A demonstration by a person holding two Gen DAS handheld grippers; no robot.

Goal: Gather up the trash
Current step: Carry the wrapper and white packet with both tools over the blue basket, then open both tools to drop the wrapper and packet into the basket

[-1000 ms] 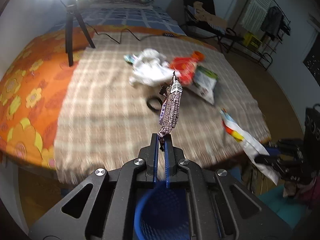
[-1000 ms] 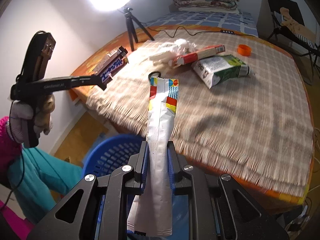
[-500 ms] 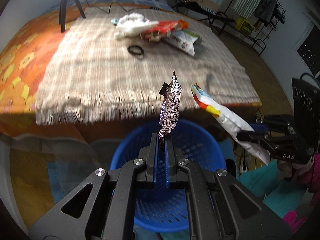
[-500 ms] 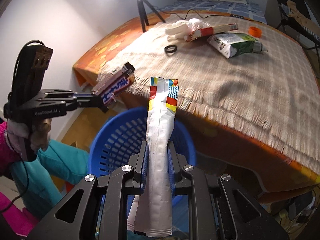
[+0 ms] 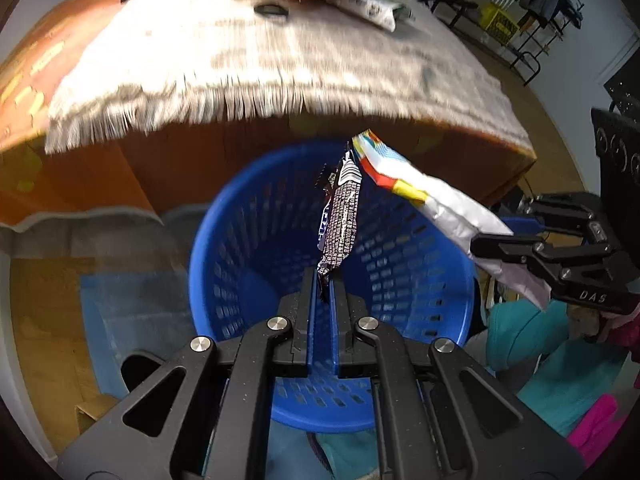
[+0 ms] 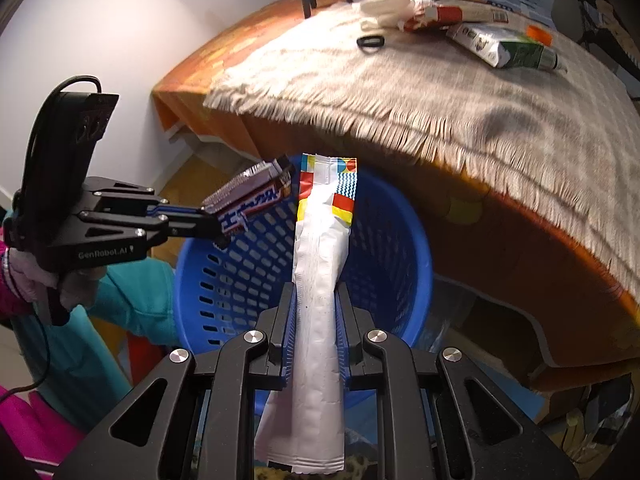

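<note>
While both claws hang above the blue laundry-style basket (image 5: 248, 248), each is clamped on a piece of trash. The left gripper (image 5: 325, 280) pinches the bottom end of a dark candy-bar wrapper (image 5: 340, 216), which stands up ahead of its fingertips over the basket mouth. The right gripper (image 6: 316, 296) grips a white snack bag (image 6: 320, 264) with a coloured printed top; the bag runs between the jaws and beyond them, its tip just beside the wrapper. Past the basket, a fringed plaid blanket (image 6: 460, 92) covers the bed. Farthest out lie a black ring (image 6: 370, 42), crumpled white paper (image 6: 386, 10), a red wrapper (image 6: 444, 16), a green-white carton (image 6: 504, 46).
</note>
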